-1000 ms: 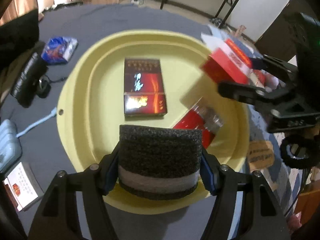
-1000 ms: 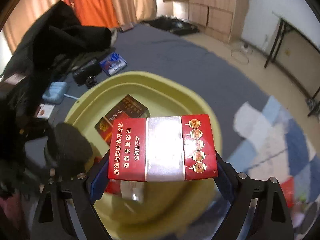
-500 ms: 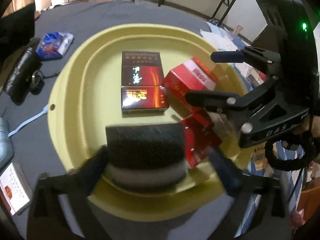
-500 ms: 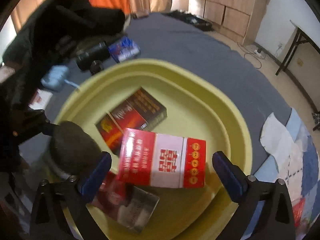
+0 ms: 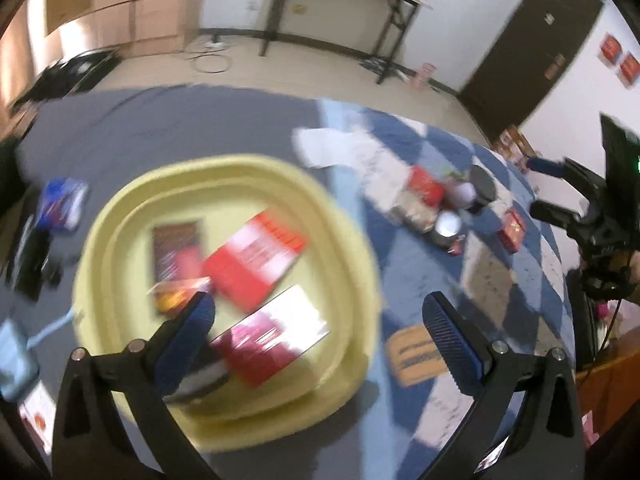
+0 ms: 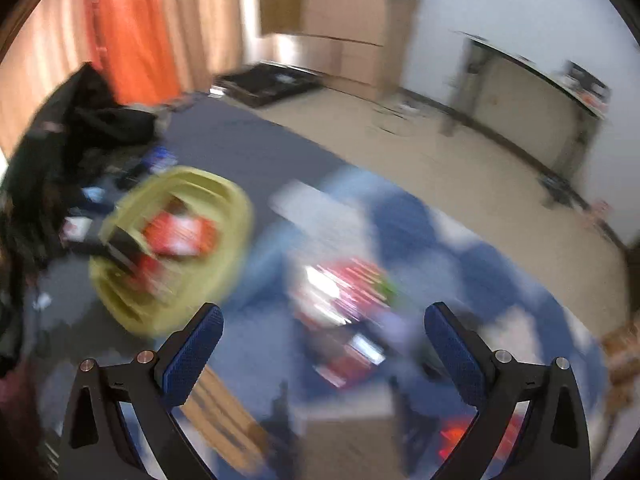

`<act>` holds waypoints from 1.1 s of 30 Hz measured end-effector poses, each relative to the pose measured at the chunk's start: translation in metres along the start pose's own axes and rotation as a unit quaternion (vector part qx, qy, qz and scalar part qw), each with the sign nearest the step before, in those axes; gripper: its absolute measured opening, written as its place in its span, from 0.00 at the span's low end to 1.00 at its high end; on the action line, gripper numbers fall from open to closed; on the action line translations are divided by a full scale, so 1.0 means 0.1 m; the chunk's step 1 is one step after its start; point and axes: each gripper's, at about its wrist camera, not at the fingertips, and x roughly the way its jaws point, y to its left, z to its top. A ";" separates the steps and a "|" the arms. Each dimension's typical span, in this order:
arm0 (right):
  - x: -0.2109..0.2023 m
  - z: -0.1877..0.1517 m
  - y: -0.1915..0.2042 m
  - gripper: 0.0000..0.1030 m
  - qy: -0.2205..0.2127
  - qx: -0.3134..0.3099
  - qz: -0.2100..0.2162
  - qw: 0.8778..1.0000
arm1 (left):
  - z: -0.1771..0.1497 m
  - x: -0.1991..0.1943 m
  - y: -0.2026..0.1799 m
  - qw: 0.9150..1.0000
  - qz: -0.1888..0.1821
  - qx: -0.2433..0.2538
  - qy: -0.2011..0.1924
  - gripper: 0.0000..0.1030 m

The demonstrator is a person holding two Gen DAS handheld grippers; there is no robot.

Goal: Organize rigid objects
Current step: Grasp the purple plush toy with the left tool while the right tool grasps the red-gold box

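Observation:
The yellow basin point(image 5: 356, 240) sits on the grey cloth and holds a dark red box point(image 5: 176, 244), a bright red box point(image 5: 256, 268), a red and white box point(image 5: 276, 336) and the black foam cylinder point(image 5: 204, 376), partly behind my left finger. My left gripper point(image 5: 320, 340) is open and empty above the basin's right rim. My right gripper point(image 6: 322, 354) is open and empty over a blurred heap of red boxes point(image 6: 344, 288) on the blue checked cloth. The basin also shows in the right wrist view point(image 6: 236, 216), to the left.
More small boxes and round tins point(image 5: 444, 204) lie on the blue checked cloth right of the basin. The right gripper's body point(image 5: 592, 216) is at the far right. A blue packet point(image 5: 60, 204) and black clothes point(image 6: 72, 128) lie left of the basin.
Both grippers have opened and let go: the foam cylinder and the bright red box now lie in the basin. Both grippers have swung right, away from the basin.

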 end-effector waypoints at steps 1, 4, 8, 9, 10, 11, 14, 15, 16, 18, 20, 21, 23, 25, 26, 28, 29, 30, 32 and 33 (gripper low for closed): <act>-0.08 -0.12 -0.16 1.00 0.010 0.010 -0.015 1.000 | 0.13 0.09 -0.18 1.000 -0.007 0.014 0.006 1.00; -0.29 -0.58 -0.64 1.00 0.029 0.048 -0.059 0.997 | 0.43 0.35 -0.68 0.998 -0.036 0.052 0.022 1.00; -0.30 -1.14 -1.08 1.00 0.039 0.114 -0.082 0.989 | 0.63 0.78 -1.23 0.991 -0.041 0.119 0.051 1.00; -0.28 -1.22 -1.12 1.00 0.040 0.124 -0.079 0.988 | 0.67 0.91 -1.32 0.990 -0.034 0.123 0.061 1.00; -0.23 -1.31 -1.16 1.00 0.040 0.135 -0.072 0.987 | 0.71 1.05 -1.42 0.988 -0.034 0.128 0.077 1.00; -0.22 -1.37 -1.21 1.00 0.038 0.138 -0.061 0.988 | 0.73 1.14 -1.50 0.987 -0.037 0.134 0.082 1.00; -0.16 -1.46 -1.26 1.00 0.025 0.123 -0.033 0.992 | 0.74 1.36 -1.77 0.977 -0.044 0.195 0.073 1.00; -0.11 -1.49 -1.27 1.00 0.019 0.110 -0.027 0.993 | 0.73 1.42 -1.85 0.971 -0.048 0.222 0.069 1.00; -0.07 -1.53 -1.35 1.00 0.017 0.105 -0.025 0.994 | 0.73 1.49 -1.92 0.965 -0.039 0.250 0.068 1.00; 0.03 -1.53 -1.42 1.00 0.017 0.106 -0.014 0.994 | 0.75 1.67 -1.99 0.957 -0.015 0.279 0.081 1.00; 0.08 -1.54 -1.49 1.00 0.015 0.101 -0.004 0.995 | 0.80 1.79 -2.01 0.956 -0.013 0.280 0.092 1.00; 0.12 -1.52 -1.49 1.00 0.014 0.093 -0.005 0.996 | 0.83 1.81 -2.02 0.956 -0.015 0.280 0.092 1.00; 0.24 -1.51 -1.50 1.00 0.014 0.079 -0.006 0.997 | 0.89 1.86 -2.07 0.955 -0.021 0.282 0.091 1.00; 0.31 -1.51 -1.49 1.00 0.015 0.077 0.008 0.997 | 0.94 1.92 -2.12 0.953 -0.028 0.286 0.097 1.00; 0.33 -1.51 -1.47 1.00 0.012 0.073 0.015 0.997 | 0.94 1.95 -2.12 0.951 -0.034 0.290 0.102 1.00; 0.35 -1.51 -1.43 1.00 0.004 0.062 0.009 0.998 | 0.96 2.04 -2.15 0.946 -0.018 0.306 0.105 0.99; 0.39 -1.52 -1.41 1.00 0.004 0.059 0.007 0.998 | 0.96 2.06 -2.15 0.946 -0.015 0.307 0.107 0.99; 0.44 -1.53 -1.39 1.00 0.008 0.055 0.006 0.998 | 0.97 2.08 -2.15 0.946 -0.016 0.304 0.111 0.99; 0.54 -1.56 -1.36 1.00 0.019 0.043 -0.005 0.999 | 0.98 2.13 -2.15 0.947 -0.017 0.300 0.114 0.98; 0.57 -1.56 -1.34 1.00 0.022 0.037 -0.008 0.999 | 0.98 2.13 -2.16 0.947 -0.018 0.301 0.112 0.97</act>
